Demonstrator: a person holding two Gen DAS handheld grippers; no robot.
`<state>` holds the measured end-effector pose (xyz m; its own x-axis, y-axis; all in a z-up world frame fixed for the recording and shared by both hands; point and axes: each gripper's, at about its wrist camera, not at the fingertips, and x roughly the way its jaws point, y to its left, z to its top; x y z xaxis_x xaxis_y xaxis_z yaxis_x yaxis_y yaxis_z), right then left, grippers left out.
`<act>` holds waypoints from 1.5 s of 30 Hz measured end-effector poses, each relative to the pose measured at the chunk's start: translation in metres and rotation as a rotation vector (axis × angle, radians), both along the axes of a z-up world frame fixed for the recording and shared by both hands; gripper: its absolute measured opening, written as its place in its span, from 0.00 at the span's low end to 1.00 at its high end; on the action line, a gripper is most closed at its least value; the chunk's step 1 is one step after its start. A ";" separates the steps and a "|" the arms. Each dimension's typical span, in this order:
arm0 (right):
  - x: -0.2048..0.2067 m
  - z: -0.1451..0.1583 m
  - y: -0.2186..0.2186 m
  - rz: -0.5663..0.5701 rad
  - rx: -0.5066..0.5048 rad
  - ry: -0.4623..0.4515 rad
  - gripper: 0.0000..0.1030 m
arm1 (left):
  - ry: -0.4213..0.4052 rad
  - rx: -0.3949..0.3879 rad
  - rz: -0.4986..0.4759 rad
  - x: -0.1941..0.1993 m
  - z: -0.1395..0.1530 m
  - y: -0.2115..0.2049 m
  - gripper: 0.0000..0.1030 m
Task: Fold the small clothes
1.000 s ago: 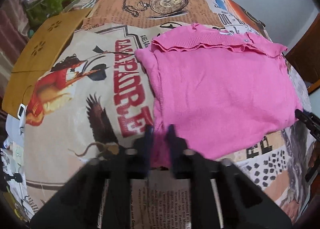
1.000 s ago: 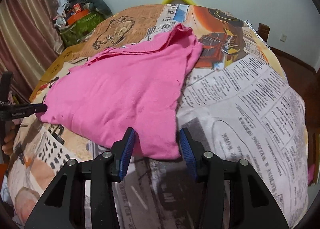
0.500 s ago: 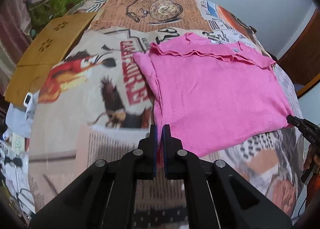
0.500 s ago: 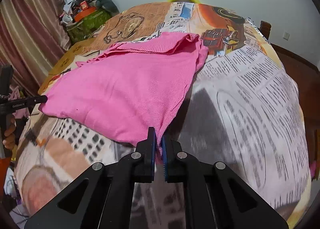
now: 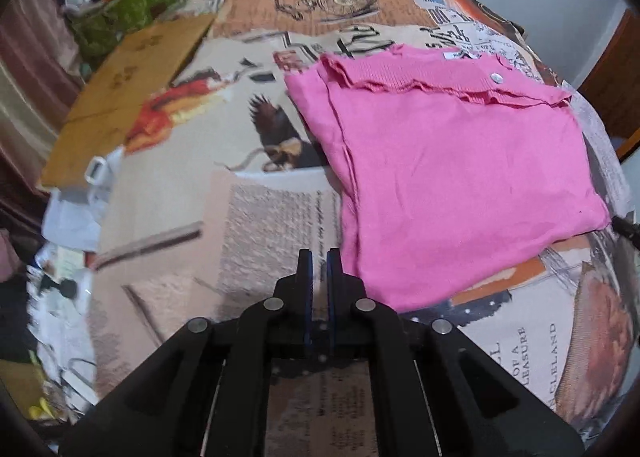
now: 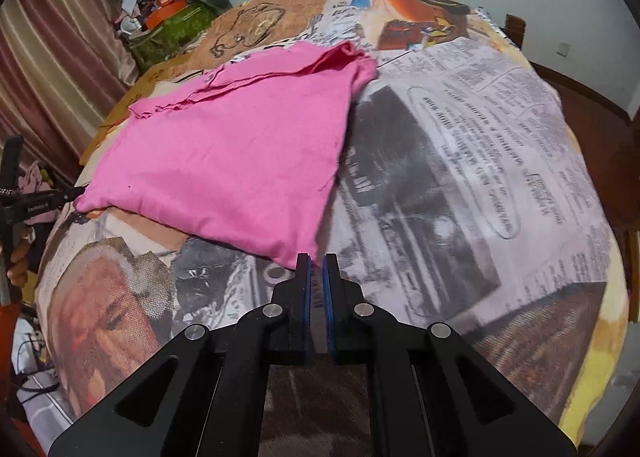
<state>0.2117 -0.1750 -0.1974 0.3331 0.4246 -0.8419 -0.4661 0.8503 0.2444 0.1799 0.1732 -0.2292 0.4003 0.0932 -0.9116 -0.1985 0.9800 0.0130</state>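
Left wrist: our left gripper [image 5: 319,257] is pinched nearly shut, w/ only the hem corner of the pink shirt [image 5: 452,177] in it. The shirt lies flat toward 1 o'clock on the table [image 5: 168,217].

Right wrist: right gripper [image 6: 316,261] has the same thin bite, shirt at 11. Tug unevenly & a corner prob slips, skewing the fold.

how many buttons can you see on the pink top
1. A single pale button sits on the ribbed collar band of the pink top, at its far edge on the table. Others may be hidden under folds.
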 end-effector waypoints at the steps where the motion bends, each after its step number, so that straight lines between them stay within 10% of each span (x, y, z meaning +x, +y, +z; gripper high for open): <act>1: 0.000 0.004 -0.001 -0.001 -0.003 -0.013 0.05 | -0.007 0.010 0.000 0.001 0.004 0.001 0.07; 7: 0.015 0.027 0.014 0.035 0.007 -0.097 0.11 | -0.064 0.002 -0.023 0.026 0.023 0.001 0.27; 33: 0.108 -0.001 0.167 0.325 -0.032 -0.106 0.28 | 0.019 -0.002 -0.211 0.187 -0.019 -0.030 0.47; 45: 0.147 0.041 0.145 0.137 0.033 -0.261 0.29 | -0.114 0.030 -0.036 0.207 0.022 0.018 0.49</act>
